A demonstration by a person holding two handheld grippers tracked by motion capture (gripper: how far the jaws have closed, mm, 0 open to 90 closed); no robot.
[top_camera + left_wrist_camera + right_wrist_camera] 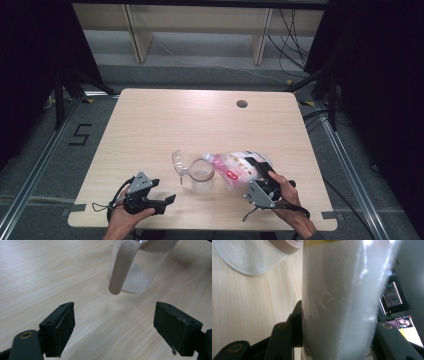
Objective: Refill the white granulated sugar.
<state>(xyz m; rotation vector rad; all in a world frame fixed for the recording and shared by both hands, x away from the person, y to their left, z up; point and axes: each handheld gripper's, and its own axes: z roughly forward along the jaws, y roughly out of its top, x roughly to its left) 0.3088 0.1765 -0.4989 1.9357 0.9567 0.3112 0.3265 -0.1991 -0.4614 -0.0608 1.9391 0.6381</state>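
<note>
Left hand-held gripper (167,200) low over bench (150,130), jaws spread wide, nothing between. Right hand-held gripper (257,167) clamped on white bag (240,167), tilted, mouth over clear jug (201,175). Jug just ahead of left hand-held gripper, handle (122,267) facing it.

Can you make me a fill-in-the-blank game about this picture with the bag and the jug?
1. The right gripper is squeezing a ____ full of white powder.
2. The bag's mouth is tipped over the clear ____ with the handle.
3. The left gripper's jaws are ____, with nothing between them.
4. Everything sits on a wooden ____ with a round hole near its far edge.

Missing words: bag; jug; open; table
</note>
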